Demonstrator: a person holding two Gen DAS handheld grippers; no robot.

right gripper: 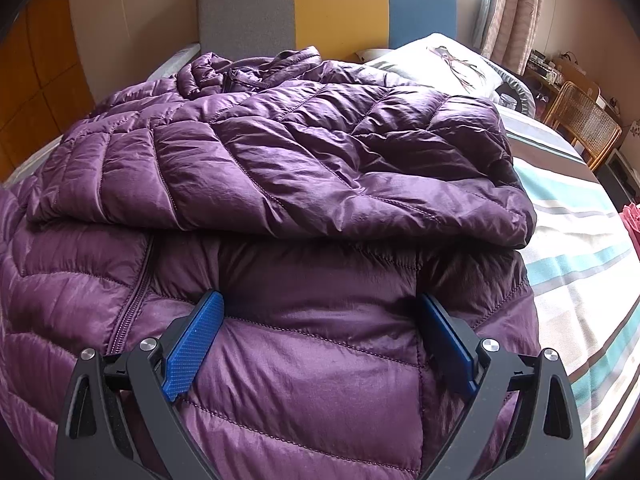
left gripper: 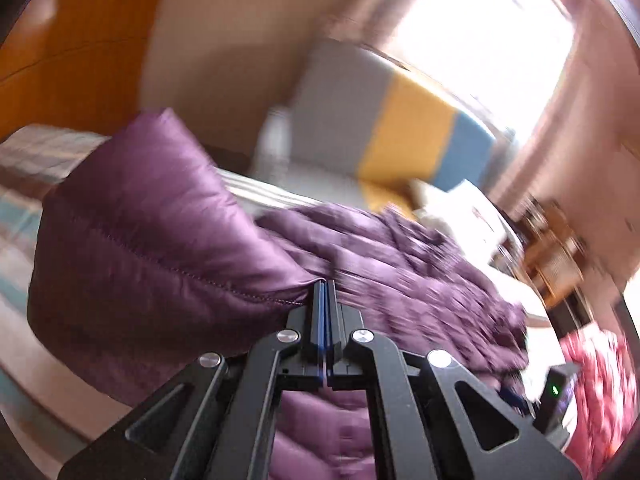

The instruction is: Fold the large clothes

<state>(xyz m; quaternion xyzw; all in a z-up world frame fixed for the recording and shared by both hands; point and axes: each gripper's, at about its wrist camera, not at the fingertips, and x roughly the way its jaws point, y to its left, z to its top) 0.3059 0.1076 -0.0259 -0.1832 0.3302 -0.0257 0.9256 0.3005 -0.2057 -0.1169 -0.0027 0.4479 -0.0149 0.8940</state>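
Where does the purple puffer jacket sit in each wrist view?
Left wrist: purple puffer jacket fills the left and centre, a fold pinched in the shut jaws.
Right wrist: it covers the lower and middle picture on the striped bedspread.
Shared landmark: the grey, yellow and blue headboard.

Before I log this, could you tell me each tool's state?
Left tool: shut on the purple jacket.
Right tool: open, over the jacket, gripping nothing.

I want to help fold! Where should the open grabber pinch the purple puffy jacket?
Probably the jacket's near hem edge, just beside the zipper, coming from the near side. The right gripper hangs open over flat puffy panels, too broad to pinch; an edge gives thin fabric to close on.
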